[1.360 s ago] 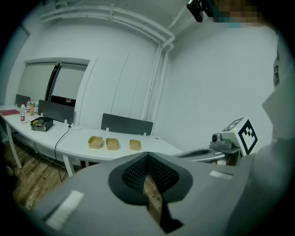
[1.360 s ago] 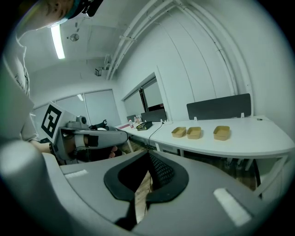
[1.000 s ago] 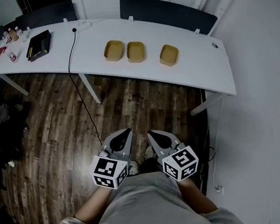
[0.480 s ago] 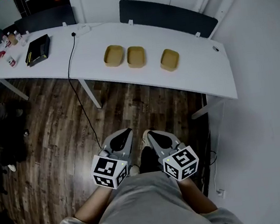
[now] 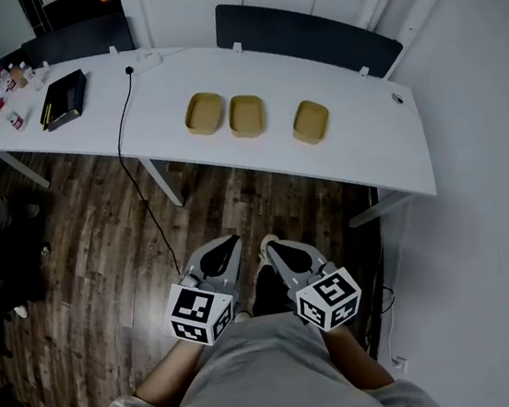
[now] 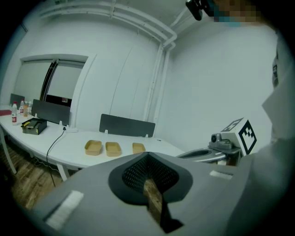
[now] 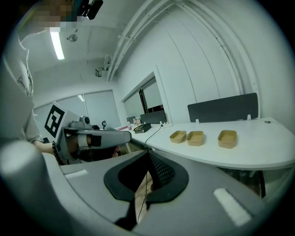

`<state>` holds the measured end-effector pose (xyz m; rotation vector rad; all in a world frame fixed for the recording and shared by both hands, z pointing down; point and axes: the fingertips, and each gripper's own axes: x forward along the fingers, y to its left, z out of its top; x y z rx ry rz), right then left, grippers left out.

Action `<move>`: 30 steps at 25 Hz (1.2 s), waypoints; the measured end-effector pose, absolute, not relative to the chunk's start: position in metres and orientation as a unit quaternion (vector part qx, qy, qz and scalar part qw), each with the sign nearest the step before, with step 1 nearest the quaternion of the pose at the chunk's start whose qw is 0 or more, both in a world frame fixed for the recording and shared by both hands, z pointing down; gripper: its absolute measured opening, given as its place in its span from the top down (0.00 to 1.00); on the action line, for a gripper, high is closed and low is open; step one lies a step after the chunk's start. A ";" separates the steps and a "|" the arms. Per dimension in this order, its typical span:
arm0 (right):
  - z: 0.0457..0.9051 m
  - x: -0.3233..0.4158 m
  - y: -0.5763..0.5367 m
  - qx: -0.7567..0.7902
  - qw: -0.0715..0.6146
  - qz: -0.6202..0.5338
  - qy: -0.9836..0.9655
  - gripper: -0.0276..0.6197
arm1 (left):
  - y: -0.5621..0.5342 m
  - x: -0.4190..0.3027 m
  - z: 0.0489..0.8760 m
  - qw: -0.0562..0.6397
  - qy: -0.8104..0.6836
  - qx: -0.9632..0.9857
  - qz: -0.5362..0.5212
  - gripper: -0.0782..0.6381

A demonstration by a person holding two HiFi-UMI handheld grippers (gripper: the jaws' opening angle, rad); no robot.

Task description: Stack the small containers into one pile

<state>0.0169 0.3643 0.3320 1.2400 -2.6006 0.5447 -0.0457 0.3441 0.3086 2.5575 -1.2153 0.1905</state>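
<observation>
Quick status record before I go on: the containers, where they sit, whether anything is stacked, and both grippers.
containers: left tray, middle tray, right tray, all tan
placement: in a row on the white table; left and middle close together, right one set apart
stacked: none yet
left gripper: shut, empty, over the floor short of the table
right gripper: shut, empty, beside the left one
</observation>
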 end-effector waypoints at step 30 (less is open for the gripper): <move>0.310 0.124 0.113 0.392 0.090 0.182 -0.897 0.93 | 0.098 0.062 0.293 0.166 -0.438 0.881 0.070 0.89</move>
